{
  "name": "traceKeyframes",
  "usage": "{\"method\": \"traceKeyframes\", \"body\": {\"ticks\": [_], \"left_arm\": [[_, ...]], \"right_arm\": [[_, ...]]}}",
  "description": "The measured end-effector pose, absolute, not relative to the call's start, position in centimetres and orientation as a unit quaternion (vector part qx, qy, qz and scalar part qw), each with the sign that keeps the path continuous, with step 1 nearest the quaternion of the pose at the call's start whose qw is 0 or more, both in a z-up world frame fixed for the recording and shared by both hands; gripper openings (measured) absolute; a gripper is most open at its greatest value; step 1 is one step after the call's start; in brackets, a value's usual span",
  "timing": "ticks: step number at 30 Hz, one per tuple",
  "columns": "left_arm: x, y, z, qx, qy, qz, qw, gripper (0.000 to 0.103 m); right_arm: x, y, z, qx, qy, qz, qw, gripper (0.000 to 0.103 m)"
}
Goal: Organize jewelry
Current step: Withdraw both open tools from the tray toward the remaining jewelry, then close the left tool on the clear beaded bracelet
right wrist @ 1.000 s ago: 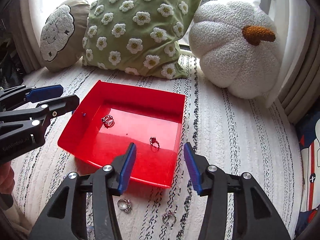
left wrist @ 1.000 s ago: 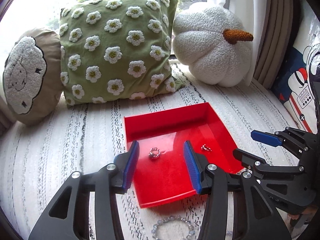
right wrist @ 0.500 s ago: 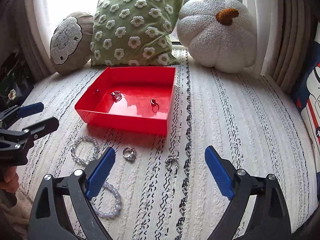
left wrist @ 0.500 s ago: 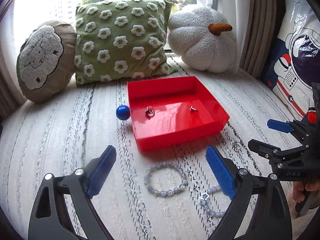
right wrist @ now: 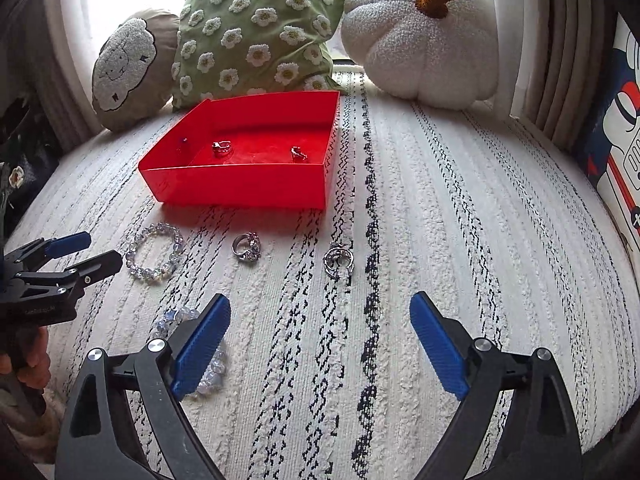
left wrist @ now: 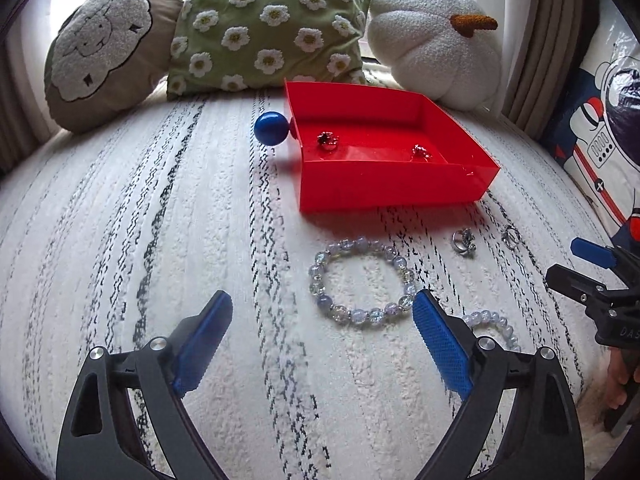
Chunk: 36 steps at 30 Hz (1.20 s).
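Both grippers hovered with fingers spread wide, holding nothing. The left gripper had the beaded bracelet lying flat just ahead, toward its right finger. Ahead of the right gripper lay two silver rings, before the red tray, which held two more.

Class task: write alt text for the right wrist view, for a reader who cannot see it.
An open right gripper hovers over a white striped cover where two silver rings and a beaded bracelet lie before a red tray holding two rings. The left gripper enters at left.
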State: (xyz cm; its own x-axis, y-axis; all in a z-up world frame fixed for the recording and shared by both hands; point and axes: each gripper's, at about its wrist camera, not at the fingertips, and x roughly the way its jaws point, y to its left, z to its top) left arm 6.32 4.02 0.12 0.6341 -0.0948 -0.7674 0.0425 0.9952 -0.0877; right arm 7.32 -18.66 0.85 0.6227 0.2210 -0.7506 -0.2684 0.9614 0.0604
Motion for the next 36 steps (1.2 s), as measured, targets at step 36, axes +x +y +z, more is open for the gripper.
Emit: {"method": "traceKeyframes", "body": {"ticks": [36], "left_arm": [[10.0, 1.7, -2.4, 0.023, 0.449, -0.010, 0.893, 0.050]], "right_arm": [[7.1, -17.8, 0.9, -0.030, 0.418, 0.155, 0.895, 0.089]]}}
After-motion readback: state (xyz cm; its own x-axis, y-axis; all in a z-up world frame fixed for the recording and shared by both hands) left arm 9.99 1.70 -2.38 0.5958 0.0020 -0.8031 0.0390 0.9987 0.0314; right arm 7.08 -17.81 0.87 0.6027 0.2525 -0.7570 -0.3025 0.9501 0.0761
